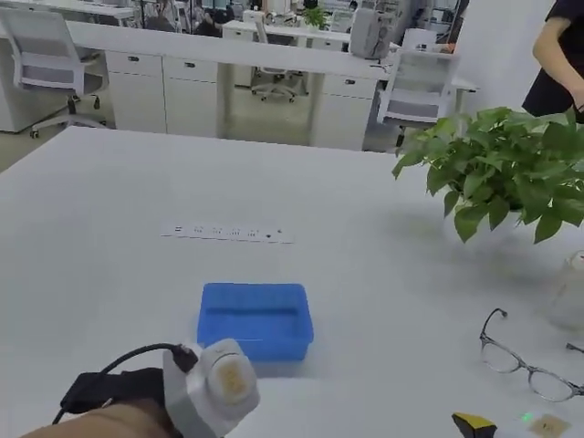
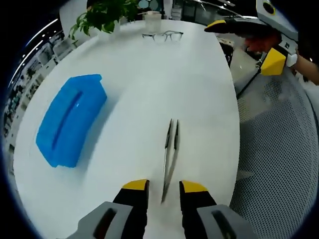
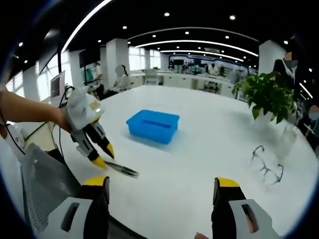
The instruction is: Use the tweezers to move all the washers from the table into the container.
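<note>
White table (image 1: 383,274): the work surface. Potted plant (image 1: 497,169) stands toward the far right corner.

Blue container (image 2: 70,119): sits on the table inboard of the near edge, open side up, well apart from both grippers.

Left gripper (image 2: 164,185): low over the table beside the near edge. Jaws are parted and straddle the near end of the tweezers (image 2: 170,149), with a gap on each side; nothing is clamped. Contact with the tweezers cannot be confirmed.

Right gripper (image 3: 162,183): raised above the near edge, jaws spread wide, holding nothing.

Glasses (image 3: 266,167): lying toward the right edge.

Tweezers: flat on the table near the near edge, tips pointing away from the left gripper.
</note>
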Demonstrator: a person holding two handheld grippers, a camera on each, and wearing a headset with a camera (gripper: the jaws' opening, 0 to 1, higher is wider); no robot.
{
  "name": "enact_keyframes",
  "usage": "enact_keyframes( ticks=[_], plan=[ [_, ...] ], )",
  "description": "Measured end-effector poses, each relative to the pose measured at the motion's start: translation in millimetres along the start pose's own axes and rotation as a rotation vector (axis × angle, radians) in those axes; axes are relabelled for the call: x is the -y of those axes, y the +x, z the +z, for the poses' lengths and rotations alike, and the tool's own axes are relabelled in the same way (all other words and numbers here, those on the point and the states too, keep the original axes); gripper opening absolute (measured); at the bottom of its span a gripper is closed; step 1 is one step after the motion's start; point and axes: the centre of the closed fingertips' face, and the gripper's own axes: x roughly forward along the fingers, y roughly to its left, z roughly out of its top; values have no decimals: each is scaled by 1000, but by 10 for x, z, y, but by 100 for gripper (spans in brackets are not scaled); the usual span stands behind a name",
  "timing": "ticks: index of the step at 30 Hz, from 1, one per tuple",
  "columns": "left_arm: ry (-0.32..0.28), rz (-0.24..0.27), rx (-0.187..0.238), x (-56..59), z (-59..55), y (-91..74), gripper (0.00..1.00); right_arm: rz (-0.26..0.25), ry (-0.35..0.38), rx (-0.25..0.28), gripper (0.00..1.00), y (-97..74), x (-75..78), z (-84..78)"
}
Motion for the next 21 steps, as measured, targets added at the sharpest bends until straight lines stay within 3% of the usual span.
enact_keyframes(
  ticks=[3, 7, 9, 10, 11, 13, 14, 15, 17, 19, 21],
  plan=[
    [-94, 13, 39, -10, -17, -128, 33, 9, 32, 6, 86, 4, 10, 3],
    [-220, 75, 173, -33, 31, -389, 49, 9, 36, -3, 91, 10, 8, -22],
    [-296, 116, 256, -21, 24, -546, 62, 7, 30, -9, 94, 13, -1, -32],
    [-321, 163, 291, -43, -11, -631, 69, 3, 24, -10, 94, 13, -2, -31],
    [-333, 191, 307, -43, -43, -691, 78, -1, 18, -8, 95, 13, 2, -30],
    [-365, 240, 338, -29, -105, -790, 86, -6, 14, -10, 96, 14, 9, -34],
    [-403, 251, 347, 13, -163, -833, 88, -7, 14, -12, 97, 15, 11, -37],
    [-403, 252, 352, 39, -185, -850, 90, -8, 14, -11, 97, 16, 13, -36],
    [-415, 301, 353, 74, -267, -911, 94, -13, 11, -7, 98, 15, 18, -29],
    [-422, 366, 362, 83, -334, -988, 98, -14, 11, -9, 99, 12, 20, -33],
    [-453, 441, 402, 61, -389, -1092, 99, -19, 21, -6, 99, 9, 37, -30]
  ],
)
